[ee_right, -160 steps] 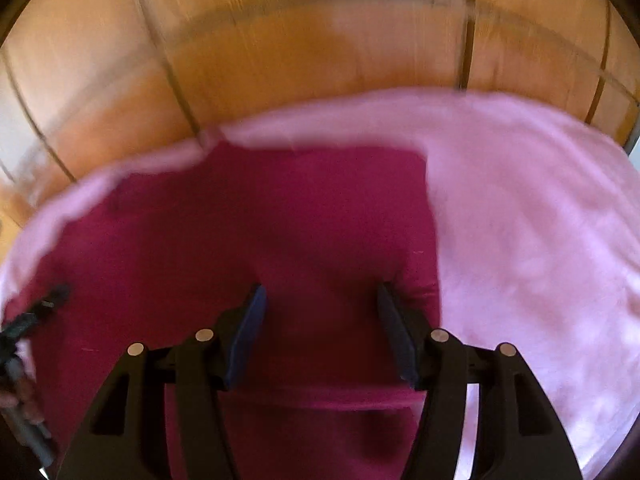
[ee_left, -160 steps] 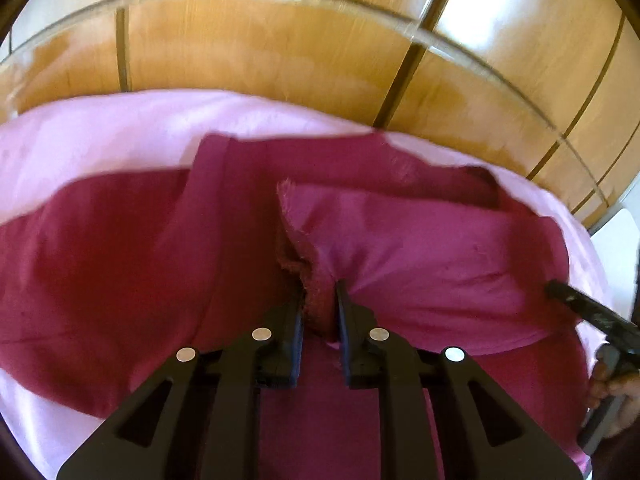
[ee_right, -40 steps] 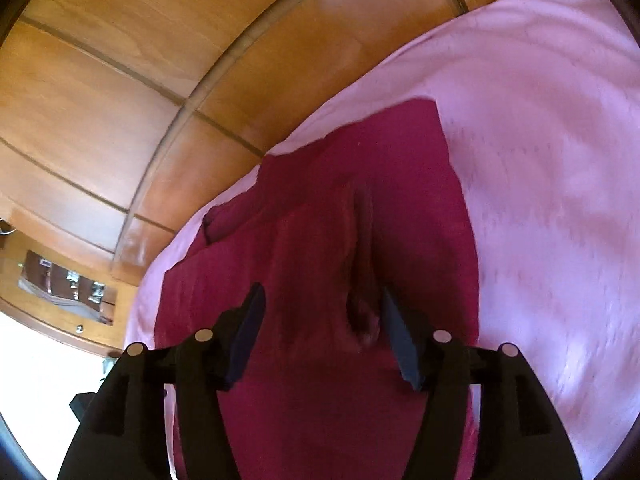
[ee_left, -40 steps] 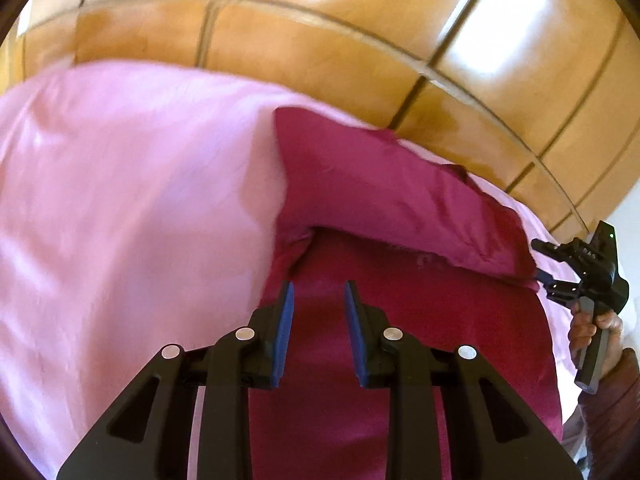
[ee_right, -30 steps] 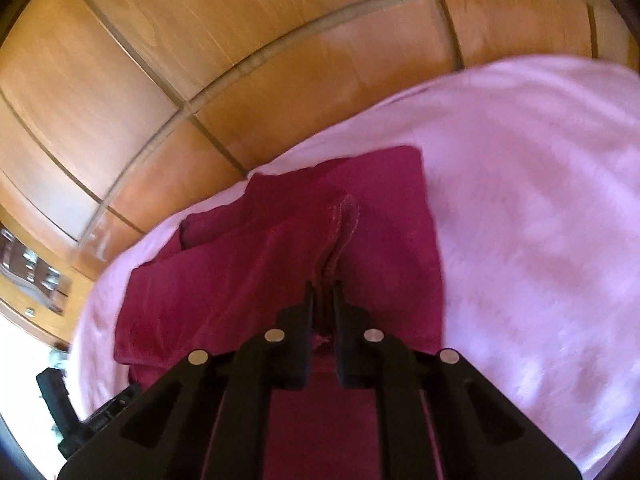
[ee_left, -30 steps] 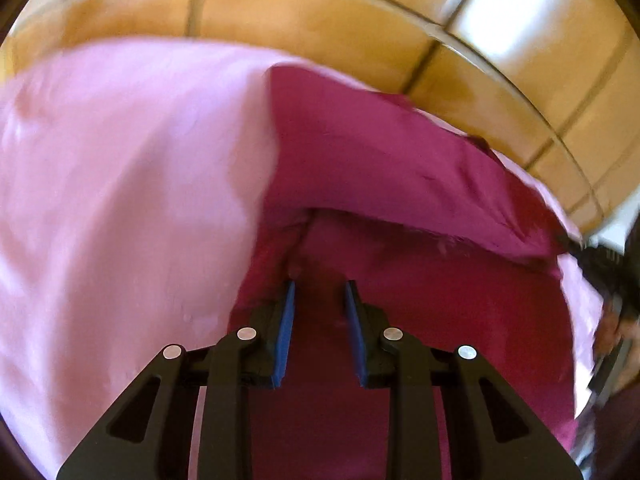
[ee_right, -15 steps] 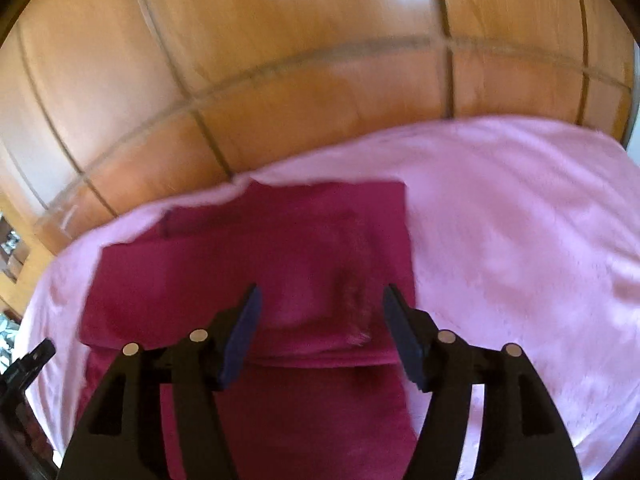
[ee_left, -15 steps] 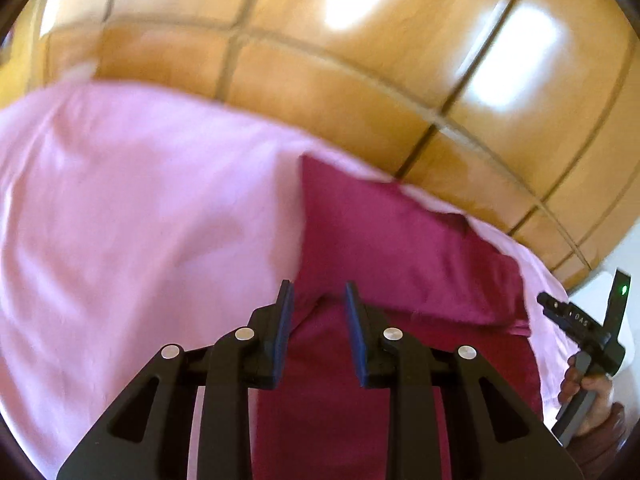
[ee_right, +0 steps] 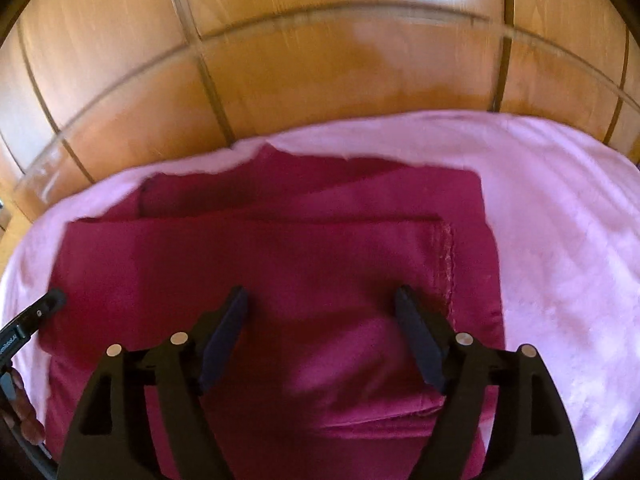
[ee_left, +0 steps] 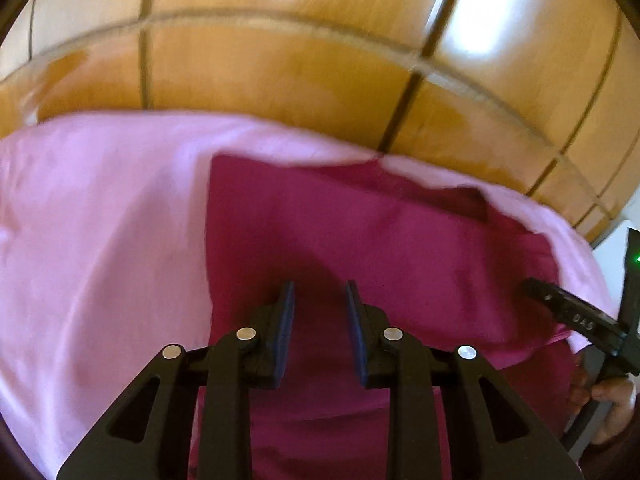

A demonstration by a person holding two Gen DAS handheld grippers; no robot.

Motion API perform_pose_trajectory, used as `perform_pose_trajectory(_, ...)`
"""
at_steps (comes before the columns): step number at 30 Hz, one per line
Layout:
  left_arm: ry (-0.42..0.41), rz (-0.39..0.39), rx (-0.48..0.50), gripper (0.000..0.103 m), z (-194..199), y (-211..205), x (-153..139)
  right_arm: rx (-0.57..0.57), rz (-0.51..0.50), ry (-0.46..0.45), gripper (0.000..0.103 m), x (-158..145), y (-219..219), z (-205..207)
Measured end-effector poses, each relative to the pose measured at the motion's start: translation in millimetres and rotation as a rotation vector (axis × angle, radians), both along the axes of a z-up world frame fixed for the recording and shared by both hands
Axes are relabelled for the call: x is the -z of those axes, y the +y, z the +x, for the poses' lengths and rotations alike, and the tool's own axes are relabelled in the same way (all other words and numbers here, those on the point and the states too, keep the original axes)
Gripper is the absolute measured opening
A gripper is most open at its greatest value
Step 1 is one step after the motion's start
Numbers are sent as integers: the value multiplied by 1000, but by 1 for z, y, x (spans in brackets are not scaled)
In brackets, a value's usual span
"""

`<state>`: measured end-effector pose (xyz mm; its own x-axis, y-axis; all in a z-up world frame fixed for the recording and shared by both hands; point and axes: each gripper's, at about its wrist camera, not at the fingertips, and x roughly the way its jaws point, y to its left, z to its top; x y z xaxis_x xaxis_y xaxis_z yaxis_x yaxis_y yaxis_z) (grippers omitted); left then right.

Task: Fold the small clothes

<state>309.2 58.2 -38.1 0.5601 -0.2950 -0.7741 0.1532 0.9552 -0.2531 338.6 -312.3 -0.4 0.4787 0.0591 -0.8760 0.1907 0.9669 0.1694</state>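
Observation:
A dark magenta garment lies folded in layers on a pink sheet. In the right wrist view the garment shows a folded top layer with a frayed hem at its right side. My left gripper is open by a narrow gap and empty, above the garment near its left edge. My right gripper is wide open and empty above the garment's middle. Each gripper shows at the edge of the other's view, the right one and the left one.
The pink sheet covers a bed that reaches out to both sides. Behind it stands a glossy wooden panelled wall, close to the garment's far edge. A hand holds the right gripper's handle.
My right gripper, shut on a fold of the garment a second ago, has let it go and opened wide. The fold now lies flat. Both grippers have pulled back over the garment.

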Motion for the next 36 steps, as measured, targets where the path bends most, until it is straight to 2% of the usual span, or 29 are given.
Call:
perform_pose_trajectory(1,8,-17,-4,25,-2,5,10,-13,-20,-16,82,8,2,-2)
perform_pose_trajectory(3,-31,-52,-3,25,-13,13,19,-27,-59,-43,84,17,9,-6)
perform_pose_trajectory(5,-27,-78,-10,25,-14,18,19,-36,-105,-38,86,17,16,-2)
perform_pose_trajectory(7,-8,-101,-14,25,-11,22,19,-24,-101,-65,86,18,15,-2)
perform_pose_trajectory(10,-10,-46,-23,25,-13,16,5,-21,-79,-74,87,20,13,1)
perform_pose_trajectory(13,-83,-12,13,25,-11,6,-20,-22,-98,-75,87,20,16,0)
perform_pose_trajectory(15,-103,10,21,25,0,1,-29,-20,-98,-77,87,20,16,0)
perform_pose_trajectory(18,-57,25,6,25,22,-1,-21,-19,-103,-79,88,20,17,0)
perform_pose_trajectory(21,7,65,-25,25,40,1,9,-17,-98,-85,88,21,18,-2)
perform_pose_trajectory(23,-8,2,-39,25,38,13,18,-18,-102,-87,88,22,19,-3)
perform_pose_trajectory(25,-1,6,-46,25,37,13,15,-17,-98,-88,89,23,18,-3)
perform_pose_trajectory(28,4,43,-59,25,27,11,0,-14,-94,-90,89,22,17,-4)
perform_pose_trajectory(34,-78,62,-35,25,-28,16,-34,-13,-93,-91,89,21,17,-4)
perform_pose_trajectory(36,-90,62,-41,42,-44,20,-41,-12,-95,-91,89,21,17,-4)
